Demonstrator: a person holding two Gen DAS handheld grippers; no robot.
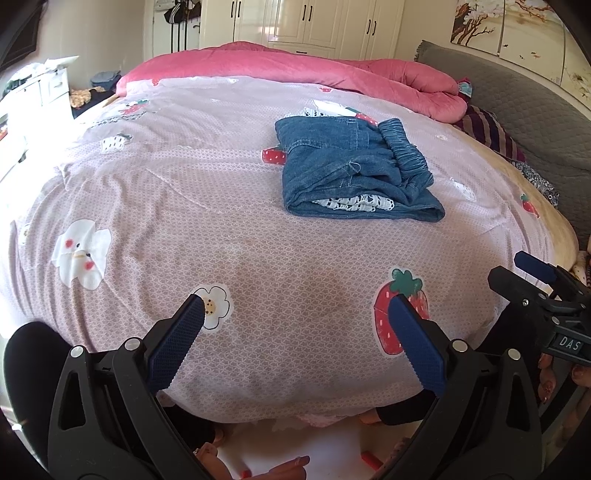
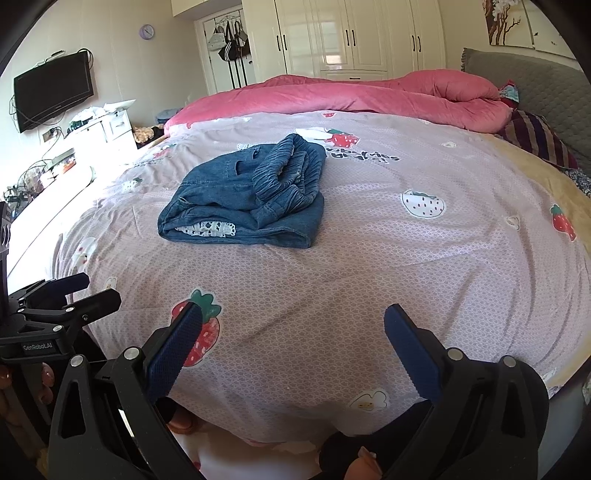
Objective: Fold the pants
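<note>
- Left wrist view: the bed (image 1: 258,258) is filling most of the frame, its pinkish sheet printed with strawberries and flowers.
- A rolled pink quilt (image 1: 332,74) is lying along the far edge of the bed; behind it a cream wardrobe (image 1: 314,22) is standing against the wall.
- A grey headboard (image 1: 517,110) is running along the right side, with a striped pillow (image 1: 487,129) sitting just beside it.
- The pants (image 1: 351,166), blue denim, are lying folded into a compact bundle on the far-right part of the sheet, elastic waistband on top, white lace trim showing at the near fold. Nothing is touching them.
- The left gripper (image 1: 295,314) is hovering over the near edge of the bed, jaws spread wide, holding nothing, well apart from the pants.
- The right gripper (image 2: 293,321) is hanging likewise over the near edge, jaws wide, empty.
- Right wrist view: a wall-mounted television (image 2: 53,90) is showing at far left.
</note>
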